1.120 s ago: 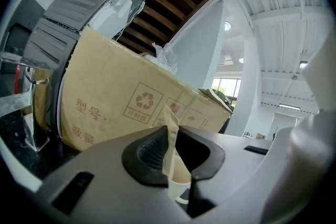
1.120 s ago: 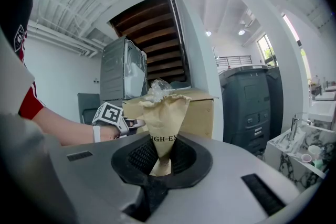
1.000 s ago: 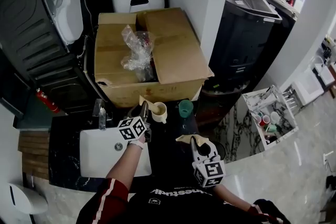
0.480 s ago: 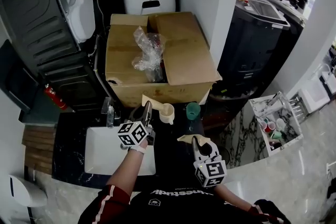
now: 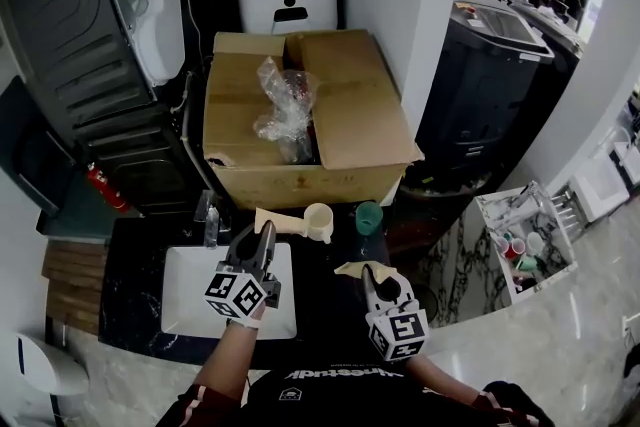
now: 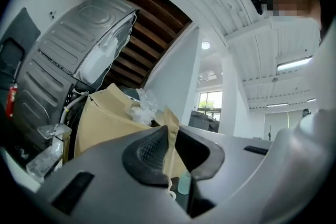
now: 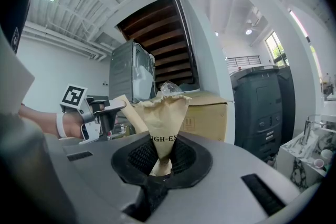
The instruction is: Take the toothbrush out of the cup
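Beside cup (image 5: 320, 221), left gripper (image 5: 264, 237) jaws clamp tan packet (image 7: 135, 113), likely toothbrush.

Brown box (image 5: 352, 105), teal cup (image 5: 369, 216) — seemingly cream cup (image 5: 320, 221)

My left gripper (image 5: 264, 237), grey plastic with a square-marker cube, points away from me and about level. Its jaws are pinched on a thin tan paper-wrapped strip (image 6: 171, 152). My left forearm (image 5: 222, 367) reaches forward in a dark sleeve with a red stripe. My right gripper (image 5: 369, 277) sits nearer my body and well apart from the left. Its jaws are clamped on a crumpled tan paper packet (image 7: 164, 115).
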